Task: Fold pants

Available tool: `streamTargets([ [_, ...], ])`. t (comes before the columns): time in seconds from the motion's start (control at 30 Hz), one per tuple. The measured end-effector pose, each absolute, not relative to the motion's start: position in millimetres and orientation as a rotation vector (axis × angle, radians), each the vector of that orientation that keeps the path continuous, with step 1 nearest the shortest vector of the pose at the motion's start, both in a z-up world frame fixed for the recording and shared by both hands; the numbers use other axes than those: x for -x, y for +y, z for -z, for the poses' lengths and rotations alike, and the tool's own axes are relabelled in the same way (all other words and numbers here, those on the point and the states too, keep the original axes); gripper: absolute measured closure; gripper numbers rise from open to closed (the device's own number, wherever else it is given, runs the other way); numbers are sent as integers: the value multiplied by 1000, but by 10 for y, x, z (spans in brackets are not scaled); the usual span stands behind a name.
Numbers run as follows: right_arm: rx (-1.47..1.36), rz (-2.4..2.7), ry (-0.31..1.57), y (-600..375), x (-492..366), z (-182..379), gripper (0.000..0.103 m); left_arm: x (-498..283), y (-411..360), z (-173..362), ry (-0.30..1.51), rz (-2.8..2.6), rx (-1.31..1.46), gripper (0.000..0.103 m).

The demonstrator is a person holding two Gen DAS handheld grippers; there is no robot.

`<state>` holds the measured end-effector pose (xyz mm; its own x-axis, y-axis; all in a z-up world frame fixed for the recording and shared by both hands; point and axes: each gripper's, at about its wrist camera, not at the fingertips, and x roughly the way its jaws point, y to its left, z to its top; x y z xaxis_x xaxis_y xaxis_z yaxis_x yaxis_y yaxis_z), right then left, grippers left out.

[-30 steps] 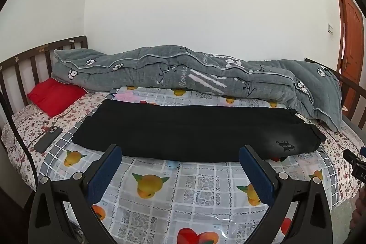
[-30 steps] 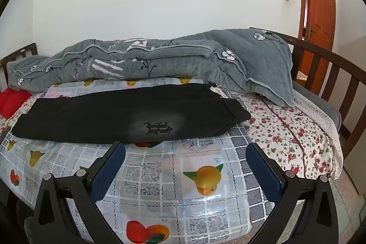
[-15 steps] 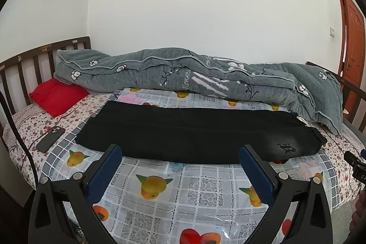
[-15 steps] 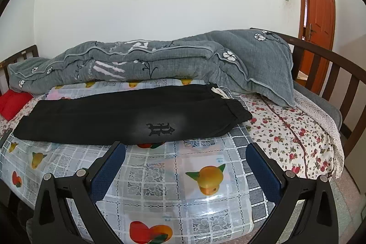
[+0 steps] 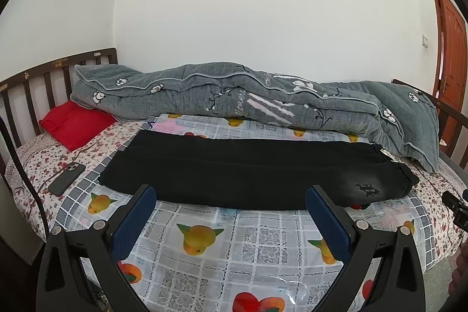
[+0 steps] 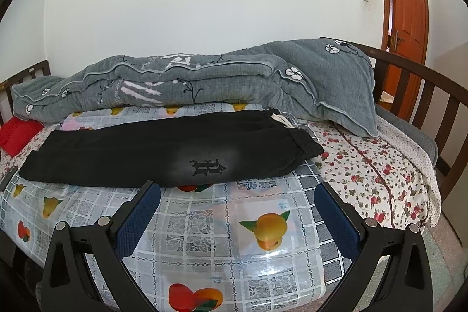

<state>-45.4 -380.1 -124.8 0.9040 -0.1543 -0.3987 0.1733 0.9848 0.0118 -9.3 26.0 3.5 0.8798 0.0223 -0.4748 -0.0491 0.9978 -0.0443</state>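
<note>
Black pants [image 5: 248, 168] lie flat and lengthwise on the bed, one leg folded over the other, waistband with a white drawstring at the right end [image 6: 280, 119] and cuffs at the left. A dark emblem [image 6: 207, 167] shows on the near thigh. My left gripper [image 5: 229, 196] stands open above the fruit-print sheet, just short of the pants' near edge. In the right wrist view the pants [image 6: 163, 151] lie beyond my right gripper [image 6: 237, 190], which is open too and holds nothing.
A rolled grey quilt [image 5: 248, 98] lies along the wall behind the pants. A red pillow [image 5: 74, 127] and a dark phone [image 5: 65, 179] sit at the left. Dark wooden rails [image 6: 424, 84] bound the bed; an orange door [image 6: 406, 2] stands at the right.
Both grippers have risen and tilted up a little, so the bed and pants sit lower in each view. The pants have not moved, and both grippers stay open.
</note>
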Motion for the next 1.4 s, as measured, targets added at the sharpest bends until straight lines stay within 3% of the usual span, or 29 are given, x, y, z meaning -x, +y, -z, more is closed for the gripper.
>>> streamTargets([
  [1.4, -44, 168, 402, -3764, 471, 1203, 0, 135, 361, -50, 484, -41, 63, 0],
])
